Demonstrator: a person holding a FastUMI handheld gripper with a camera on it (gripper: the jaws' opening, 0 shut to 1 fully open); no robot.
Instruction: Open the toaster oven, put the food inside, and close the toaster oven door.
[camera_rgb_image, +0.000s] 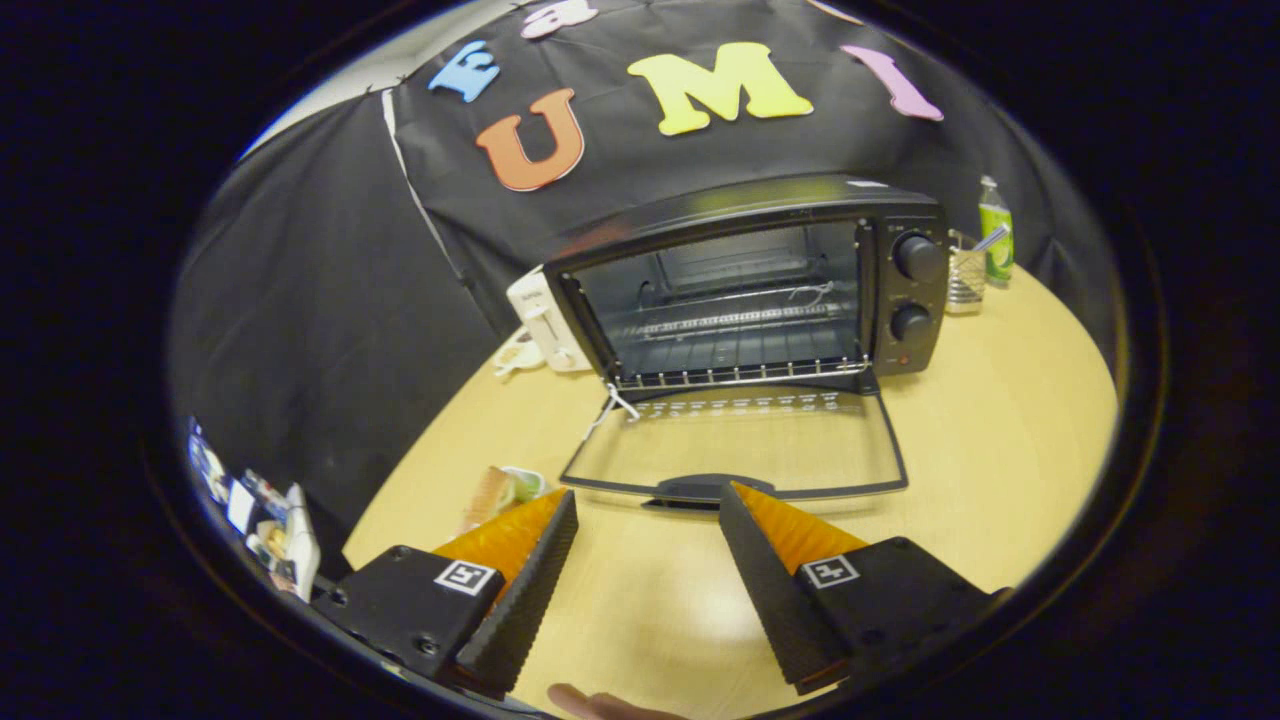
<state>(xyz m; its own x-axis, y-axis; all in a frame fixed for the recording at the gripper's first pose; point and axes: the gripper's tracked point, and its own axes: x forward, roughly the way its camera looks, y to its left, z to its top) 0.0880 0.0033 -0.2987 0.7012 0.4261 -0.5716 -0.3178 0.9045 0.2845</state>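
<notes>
A black toaster oven (760, 275) stands at the back of the wooden table (1000, 450). Its glass door (740, 445) is folded down flat onto the table, and its handle (700, 487) lies just ahead of my fingertips. A wire rack (740, 345) shows inside the open cavity. The food (500, 492), a toy piece with a ridged tan side and a green bit, lies on the table just left of the door, partly behind my left finger (530, 570). My gripper (648, 502) is open with nothing between its fingers.
A white toaster (540, 320) stands against the oven's left side, with a small item on the table before it. A glass with a straw (965, 275) and a green bottle (995, 230) stand right of the oven. A stack of printed cards (265, 525) lies off the table's left edge.
</notes>
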